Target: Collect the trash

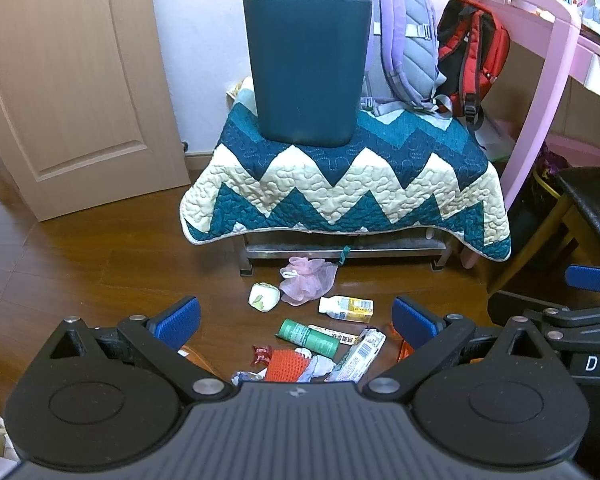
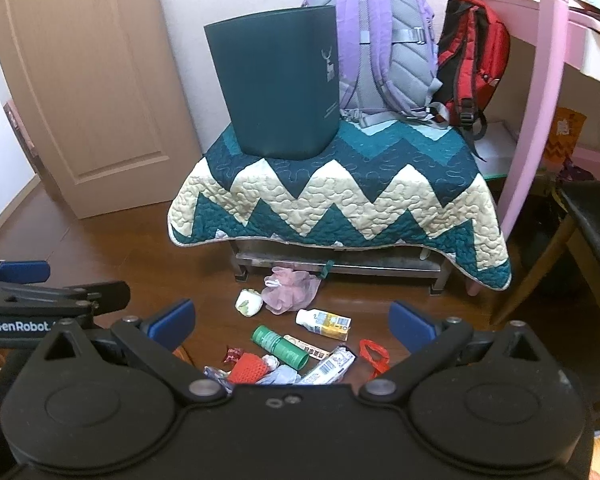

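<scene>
A: What are the 2 grabbers doing?

B: The left gripper (image 1: 296, 320) has its blue pads spread wide apart, with nothing held. The right gripper (image 2: 292, 318) is the same: wide open and empty. Both hang above the floor, side by side.

A: Where is the trash?

B: It lies in a little pile on the brown wooden floor (image 1: 100, 280), right under the grabbers. Nearest is a bumpy orange-red net thing (image 1: 286, 364), a small red wrapper (image 1: 261, 353) and a long crinkly packet (image 1: 360, 356). Next comes a round green tube (image 1: 308, 335) on its side, then a small white and yellow bottle (image 1: 346, 308), also lying down. A bit farther are a white cup-like thing (image 1: 264, 297) and a fluffy pink puff (image 1: 308, 282).

A: Is there a bin?

B: Yes. A tall dark green bin (image 1: 306, 68) stands upright on a low table, past the pile. I cannot see inside it.

A: What covers the table?

B: A soft, puffy quilt (image 1: 340, 184) with teal and cream zigzags. It hangs over the edges.

A: And behind?

B: A purple backpack (image 1: 404, 44) and a red backpack (image 1: 472, 52) lean behind the bin. A tan door (image 1: 72, 80) is on the left, a pink desk (image 1: 540, 80) on the right.
</scene>
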`<state>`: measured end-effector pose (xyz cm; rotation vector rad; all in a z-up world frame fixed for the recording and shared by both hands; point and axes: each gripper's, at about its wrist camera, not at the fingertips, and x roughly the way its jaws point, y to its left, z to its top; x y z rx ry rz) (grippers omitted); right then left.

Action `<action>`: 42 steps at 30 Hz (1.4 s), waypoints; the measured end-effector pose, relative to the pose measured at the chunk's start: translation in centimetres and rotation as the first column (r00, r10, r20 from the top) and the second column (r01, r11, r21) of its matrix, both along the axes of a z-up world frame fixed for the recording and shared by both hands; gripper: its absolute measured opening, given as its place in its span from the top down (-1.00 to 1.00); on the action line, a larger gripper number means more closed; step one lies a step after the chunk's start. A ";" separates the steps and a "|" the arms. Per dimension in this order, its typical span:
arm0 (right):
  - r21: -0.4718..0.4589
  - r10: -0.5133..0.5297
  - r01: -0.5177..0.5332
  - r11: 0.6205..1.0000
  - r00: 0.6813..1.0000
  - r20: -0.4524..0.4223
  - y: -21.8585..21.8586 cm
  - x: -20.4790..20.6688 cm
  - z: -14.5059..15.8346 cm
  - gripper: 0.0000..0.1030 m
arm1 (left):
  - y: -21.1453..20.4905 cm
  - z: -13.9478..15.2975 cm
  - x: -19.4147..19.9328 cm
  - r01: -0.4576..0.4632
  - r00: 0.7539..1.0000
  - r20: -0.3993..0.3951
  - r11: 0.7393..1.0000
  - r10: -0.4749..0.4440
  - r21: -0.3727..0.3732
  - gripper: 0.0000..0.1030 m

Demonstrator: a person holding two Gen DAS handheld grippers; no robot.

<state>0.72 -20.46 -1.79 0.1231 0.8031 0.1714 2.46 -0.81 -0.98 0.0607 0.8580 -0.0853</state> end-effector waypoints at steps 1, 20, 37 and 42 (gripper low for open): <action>0.002 0.004 -0.004 1.000 1.000 -0.002 0.0 0.4 -0.3 -1.00 | 0.0 -0.4 0.5 0.001 1.000 -0.004 1.000 -0.001 0.000 -0.99; 0.031 0.055 -0.050 0.998 0.985 -0.167 -1.2 17.8 -12.7 -0.89 | 3.1 -11.9 19.5 0.026 0.992 -0.125 1.000 -0.027 -0.009 -0.99; -0.083 0.354 -0.428 0.900 0.830 -0.431 2.6 30.3 -36.3 -0.66 | -1.4 -34.8 34.7 0.043 0.929 -0.366 0.998 -0.057 -0.045 -0.99; -0.165 0.420 -0.535 0.828 0.788 -0.450 3.2 31.7 -41.3 -0.64 | -2.1 -41.1 36.4 0.000 0.922 -0.387 1.000 -0.007 -0.018 -0.99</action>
